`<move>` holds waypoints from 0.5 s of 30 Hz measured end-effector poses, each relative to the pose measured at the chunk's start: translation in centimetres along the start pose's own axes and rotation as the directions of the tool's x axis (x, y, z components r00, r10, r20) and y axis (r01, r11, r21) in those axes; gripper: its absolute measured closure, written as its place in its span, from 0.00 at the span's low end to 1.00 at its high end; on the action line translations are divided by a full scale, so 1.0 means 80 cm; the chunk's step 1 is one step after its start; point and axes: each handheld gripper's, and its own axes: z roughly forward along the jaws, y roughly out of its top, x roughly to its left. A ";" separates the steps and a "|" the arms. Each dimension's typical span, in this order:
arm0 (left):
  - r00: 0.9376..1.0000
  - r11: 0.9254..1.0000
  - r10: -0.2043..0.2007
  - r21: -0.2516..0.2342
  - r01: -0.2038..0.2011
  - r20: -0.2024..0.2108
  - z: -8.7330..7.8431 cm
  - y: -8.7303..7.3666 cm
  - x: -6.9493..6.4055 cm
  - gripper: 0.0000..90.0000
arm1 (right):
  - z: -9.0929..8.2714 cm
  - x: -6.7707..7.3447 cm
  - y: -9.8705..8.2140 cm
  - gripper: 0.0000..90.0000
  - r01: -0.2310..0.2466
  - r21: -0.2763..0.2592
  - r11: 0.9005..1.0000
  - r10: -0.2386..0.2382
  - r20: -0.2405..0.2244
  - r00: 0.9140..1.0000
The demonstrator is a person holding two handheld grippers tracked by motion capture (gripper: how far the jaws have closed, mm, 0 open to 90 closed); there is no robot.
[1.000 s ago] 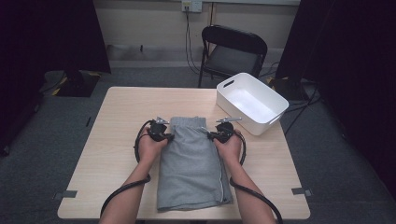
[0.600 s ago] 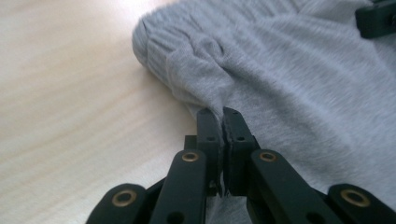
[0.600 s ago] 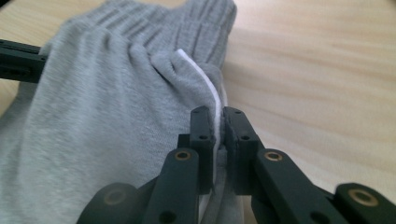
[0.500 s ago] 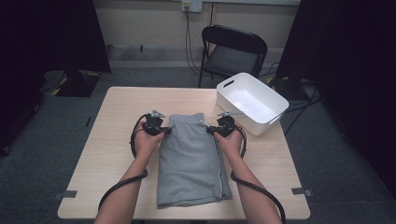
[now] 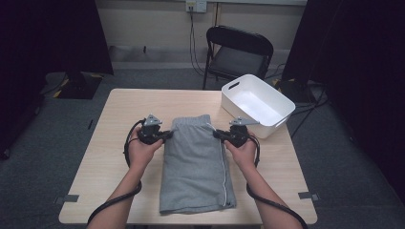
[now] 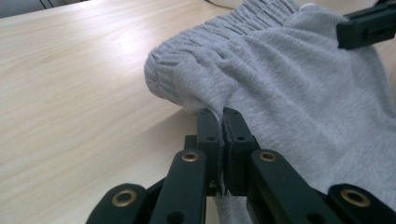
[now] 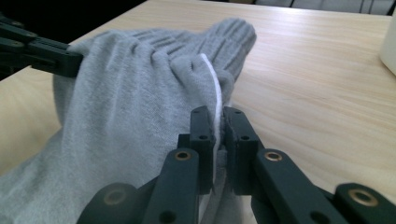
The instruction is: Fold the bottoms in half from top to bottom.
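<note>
Grey shorts (image 5: 196,164) lie lengthwise down the middle of the wooden table (image 5: 119,109), waistband toward the far edge and leg hems near the person's edge. No brand, label or printed writing can be read on the fabric in any view. A white stripe (image 5: 223,167) runs down the side seam on the person's right; the right gripper view shows the same stripe (image 7: 212,84) leading into the grip.

Left gripper (image 5: 160,136): jaws together, clamped on the left edge of the shorts just below the ribbed waistband. The left gripper view confirms a thin fold of grey cloth (image 6: 299,88) pinched between the closed jaws, the cloth pulled up off the table at that point.

Right gripper (image 5: 222,135): jaws together, clamped on the right edge of the shorts at the white stripe. The right gripper view shows the seam nipped between the closed jaws, with the waistband bunched beyond it.

White bin (image 5: 258,105) stands at the far right corner of the table, near the right gripper but apart from the shorts. It bears no legible marking. A black folding chair (image 5: 236,52) stands beyond the table.

Limits of observation: the underside of the shorts and any inner label are hidden. The person's forearms are cut off at the bottom edge of the high view. The surroundings left and right of the table are too dark to make out.
</note>
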 end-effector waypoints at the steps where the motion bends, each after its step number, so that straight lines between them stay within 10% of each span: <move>1: 1.000 1.000 0.001 -0.001 -0.001 -0.002 -0.003 -0.003 -0.004 0.97 | -0.004 0.002 -0.002 0.93 0.007 -0.006 1.000 -0.007 -0.008 1.000; 15: 0.999 0.995 -0.027 0.100 0.028 -0.019 0.024 -0.008 -0.003 0.97 | 0.010 -0.002 -0.016 0.93 -0.023 0.115 0.993 0.020 0.026 0.999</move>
